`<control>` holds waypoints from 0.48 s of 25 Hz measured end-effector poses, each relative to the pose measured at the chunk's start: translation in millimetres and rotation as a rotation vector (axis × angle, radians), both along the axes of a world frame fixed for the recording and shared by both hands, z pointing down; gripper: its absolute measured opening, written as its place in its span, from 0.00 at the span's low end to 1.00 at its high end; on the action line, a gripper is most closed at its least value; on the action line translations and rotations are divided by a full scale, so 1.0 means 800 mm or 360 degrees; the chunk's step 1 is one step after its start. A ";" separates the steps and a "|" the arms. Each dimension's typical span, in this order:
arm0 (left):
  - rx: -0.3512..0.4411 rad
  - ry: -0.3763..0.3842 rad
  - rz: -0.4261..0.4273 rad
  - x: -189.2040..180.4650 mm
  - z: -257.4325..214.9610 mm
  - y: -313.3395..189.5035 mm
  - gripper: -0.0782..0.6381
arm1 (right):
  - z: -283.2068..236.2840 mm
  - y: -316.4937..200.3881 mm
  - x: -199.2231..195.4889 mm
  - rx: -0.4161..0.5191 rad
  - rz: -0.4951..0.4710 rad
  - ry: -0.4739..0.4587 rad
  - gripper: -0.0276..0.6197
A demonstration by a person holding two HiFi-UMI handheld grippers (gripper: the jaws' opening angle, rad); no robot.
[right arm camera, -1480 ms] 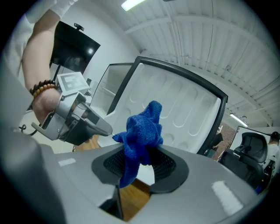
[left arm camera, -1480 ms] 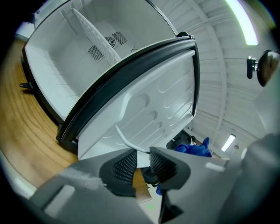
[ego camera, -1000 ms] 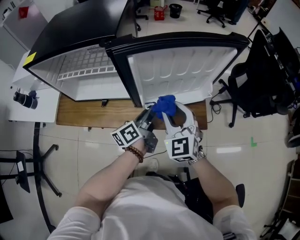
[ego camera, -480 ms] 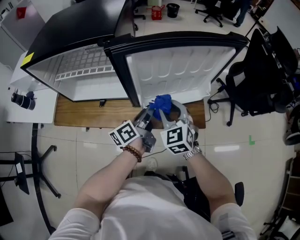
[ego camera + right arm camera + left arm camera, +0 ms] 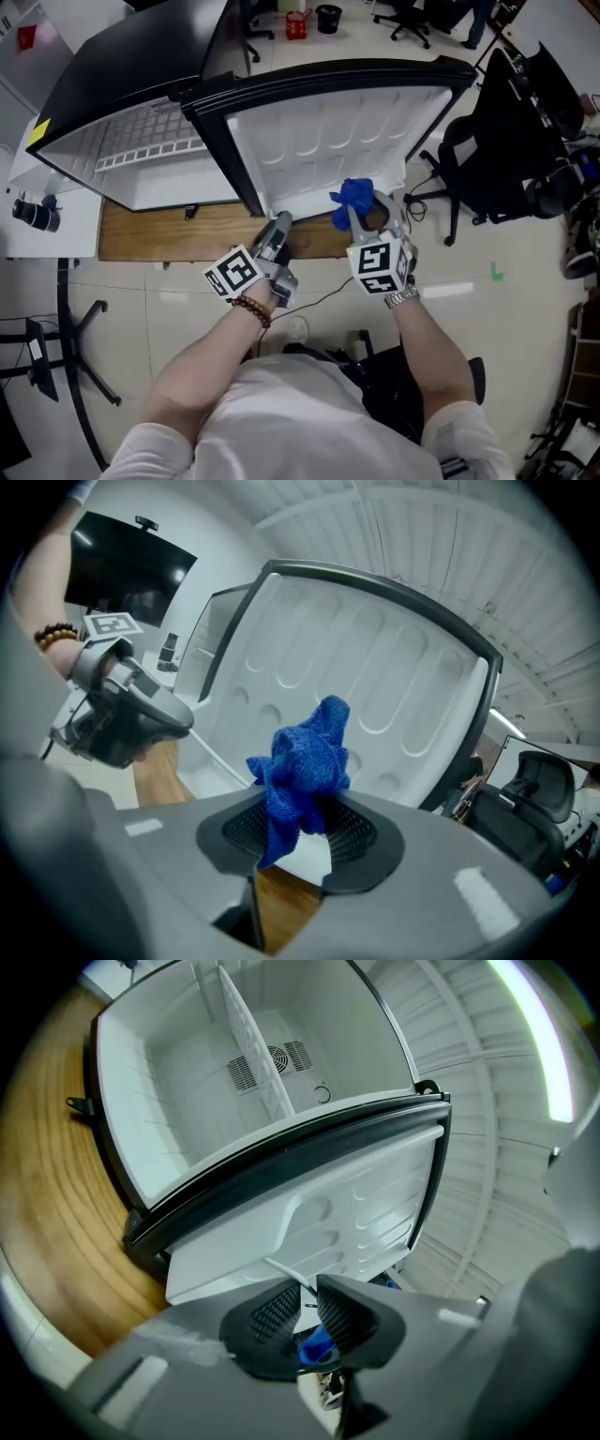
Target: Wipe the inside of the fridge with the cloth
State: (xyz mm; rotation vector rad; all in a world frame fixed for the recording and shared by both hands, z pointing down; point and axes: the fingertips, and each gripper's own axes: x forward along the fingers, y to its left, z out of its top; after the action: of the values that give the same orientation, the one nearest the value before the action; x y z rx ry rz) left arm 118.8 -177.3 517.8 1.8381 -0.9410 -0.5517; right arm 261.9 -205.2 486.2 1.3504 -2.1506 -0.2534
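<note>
The small fridge (image 5: pixel 141 141) stands open, its white inside (image 5: pixel 187 1082) split by a shelf. Its door (image 5: pixel 328 131) swings out to the right, showing a moulded white liner (image 5: pixel 319 1222). A crumpled blue cloth (image 5: pixel 354 197) (image 5: pixel 305 761) sticks up from my right gripper (image 5: pixel 361 211) (image 5: pixel 298 808), which is shut on it in front of the door's lower edge. My left gripper (image 5: pixel 278 225) (image 5: pixel 308 1293) is level near the hinge corner. Its jaws have just been closing, and only a narrow gap with nothing in it is left. The left gripper (image 5: pixel 122 714) also shows in the right gripper view.
The fridge rests on a wooden board (image 5: pixel 187 239). A black office chair (image 5: pixel 511 150) stands close to the door's right end. A white table (image 5: pixel 56 234) with a black object (image 5: pixel 33 214) is at the left. A cable lies on the floor by my feet.
My right gripper has carried the cloth rightward, away from the left gripper, along the door's lower edge. The left gripper has stayed in place.
</note>
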 end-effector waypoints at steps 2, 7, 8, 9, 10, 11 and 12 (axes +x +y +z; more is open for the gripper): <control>-0.0005 -0.0004 0.0000 0.000 0.002 0.001 0.19 | 0.002 -0.007 0.024 -0.0004 0.0053 0.0012 0.25; -0.0017 -0.0013 0.0003 0.001 0.005 0.003 0.19 | 0.007 -0.022 0.078 -0.0010 0.0162 0.0029 0.25; -0.0018 -0.0013 0.0003 0.001 0.005 0.004 0.19 | 0.009 -0.024 0.087 -0.0017 0.0183 0.0031 0.25; -0.0019 -0.0014 0.0001 0.001 0.006 0.004 0.19 | 0.009 -0.026 0.095 -0.0022 0.0205 0.0033 0.25; -0.0020 -0.0014 0.0000 0.001 0.006 0.004 0.19 | 0.009 -0.028 0.102 -0.0023 0.0225 0.0035 0.25; -0.0021 -0.0014 0.0000 0.000 0.006 0.004 0.19 | 0.008 -0.030 0.109 -0.0021 0.0242 0.0037 0.25; -0.0022 -0.0012 0.0000 0.000 0.005 0.004 0.19 | 0.008 -0.032 0.116 -0.0018 0.0258 0.0040 0.25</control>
State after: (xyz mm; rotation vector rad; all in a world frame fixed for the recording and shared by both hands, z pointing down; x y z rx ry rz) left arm 119.2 -173.9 521.9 1.8289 -0.9480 -0.5372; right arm 354.3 -231.0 492.2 1.4975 -2.0062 -0.1928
